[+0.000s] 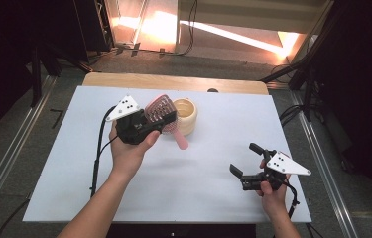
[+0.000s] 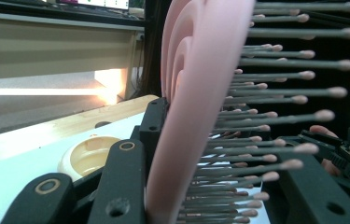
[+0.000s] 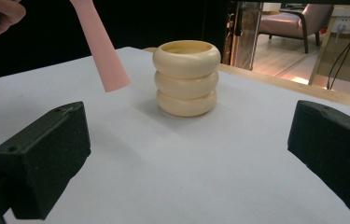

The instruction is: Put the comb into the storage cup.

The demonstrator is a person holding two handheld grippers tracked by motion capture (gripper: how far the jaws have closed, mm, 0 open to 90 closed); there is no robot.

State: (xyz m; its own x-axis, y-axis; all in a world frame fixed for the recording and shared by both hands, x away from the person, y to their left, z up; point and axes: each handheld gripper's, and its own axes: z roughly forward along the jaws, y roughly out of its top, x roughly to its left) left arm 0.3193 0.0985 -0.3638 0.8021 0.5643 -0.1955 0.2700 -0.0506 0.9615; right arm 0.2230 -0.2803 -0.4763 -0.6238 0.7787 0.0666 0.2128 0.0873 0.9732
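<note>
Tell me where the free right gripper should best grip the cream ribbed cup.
Probably at a groove between the bulges of the cream cup, coming in level from the near side. It stands upright and apart from the hairbrush; the open right gripper already faces it.

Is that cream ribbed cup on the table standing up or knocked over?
Upright. The cream cup stands on its base on the white table, its open mouth facing up; the high view shows the same.

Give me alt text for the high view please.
A left gripper holds a pink hairbrush by its head beside a cream ribbed holder on a white table; the right gripper hovers open nearer the person.
</note>
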